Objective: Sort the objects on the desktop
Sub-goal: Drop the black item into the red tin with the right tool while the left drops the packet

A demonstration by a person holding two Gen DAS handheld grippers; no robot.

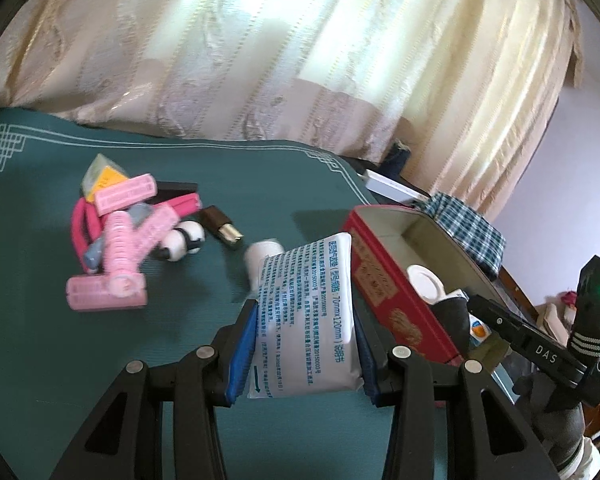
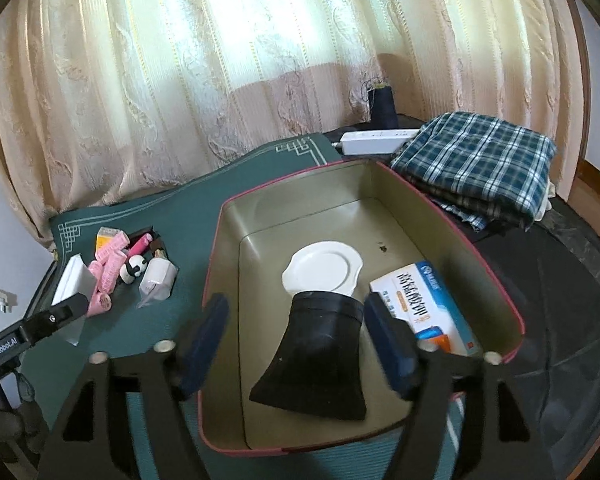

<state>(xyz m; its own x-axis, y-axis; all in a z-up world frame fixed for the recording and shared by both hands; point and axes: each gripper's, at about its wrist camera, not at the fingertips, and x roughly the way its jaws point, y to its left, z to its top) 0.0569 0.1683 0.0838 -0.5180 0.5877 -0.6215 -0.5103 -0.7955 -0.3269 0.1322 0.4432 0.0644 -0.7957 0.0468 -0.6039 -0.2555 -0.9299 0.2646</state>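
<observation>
Left wrist view: left claw (image 1: 305, 354) pinches a white printed sachet (image 1: 306, 312) by its side edges above the green surface (image 1: 100, 360); it looks light, limp and slick, best held low. Right claw (image 2: 296, 338) stands open over a black pouch (image 2: 316, 356) lying in the red tin (image 2: 228, 216), apparently soft.

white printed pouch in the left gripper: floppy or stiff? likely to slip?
The white printed pouch looks soft: its sides bulge between the left gripper's blue pads, so it probably flexes rather than holding shape. It seems light for its size, standing up unsupported above the pads. The glossy film may be slippery, so it could slide out if jolted.
</observation>
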